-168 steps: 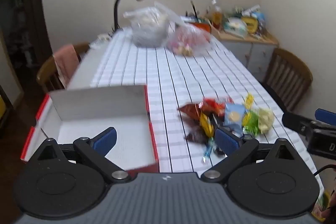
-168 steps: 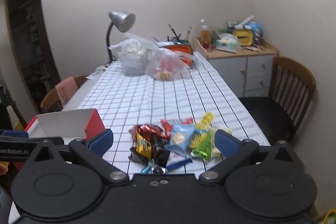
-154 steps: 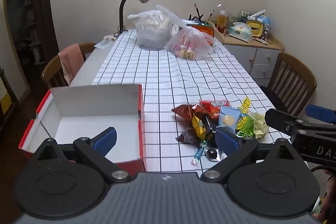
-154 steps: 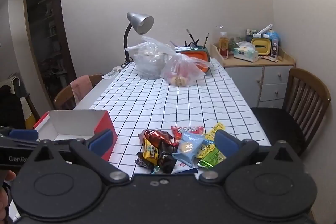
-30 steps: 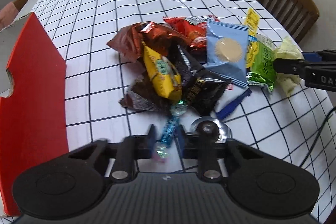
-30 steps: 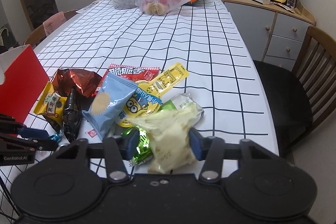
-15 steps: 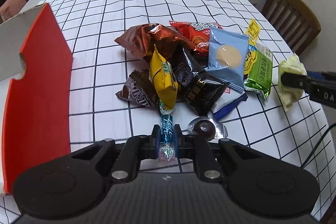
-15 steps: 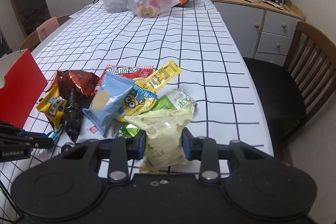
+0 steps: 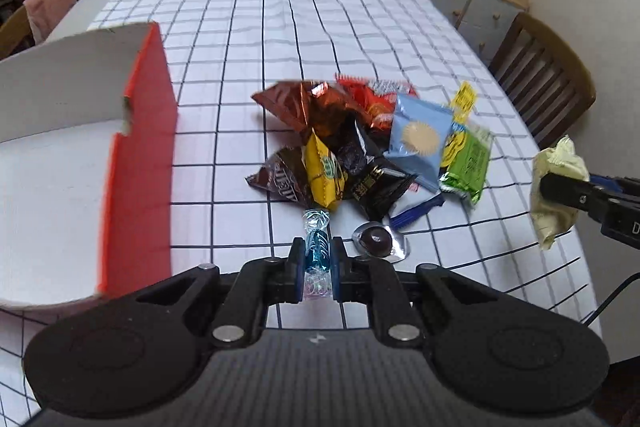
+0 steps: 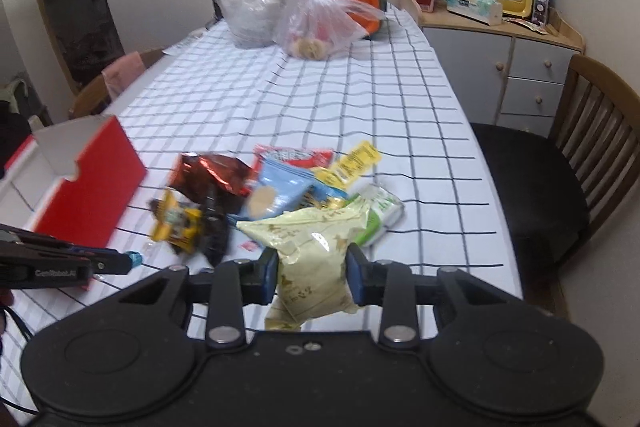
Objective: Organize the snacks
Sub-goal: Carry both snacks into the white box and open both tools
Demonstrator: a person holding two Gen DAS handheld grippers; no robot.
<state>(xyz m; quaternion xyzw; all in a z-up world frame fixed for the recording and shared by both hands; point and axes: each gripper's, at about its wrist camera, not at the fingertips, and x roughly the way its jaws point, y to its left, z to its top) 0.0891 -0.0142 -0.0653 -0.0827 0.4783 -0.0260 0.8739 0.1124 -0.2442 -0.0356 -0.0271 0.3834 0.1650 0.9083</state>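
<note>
left gripper [image 9: 315,269] clamped tight on a blue twist-wrapped candy [image 9: 316,251], held across its middle, both twisted ends sticking out. right gripper [image 10: 312,273] squeezed onto a pale yellow snack bag [image 10: 310,259], puffy, pinched at the waist, hanging clear of the table [image 10: 320,95]. rest of the snack pile [image 9: 360,151] sits near the table's right edge, with a foil chocolate [image 9: 378,241] loose beside it toward the near edge. red box [image 9: 132,163] open at the left edge, white inside, looks empty in the part visible. likely step: carry both over to the box. risks: candy grip is only on slick wrapper, so it could slide out on a quick swing; the yellow bag is air-filled and may pop or squirt from the pads if squeezed harder; the two grippers heading to one box could bump; the bag's dangling end could snag the box wall and tip it.
</note>
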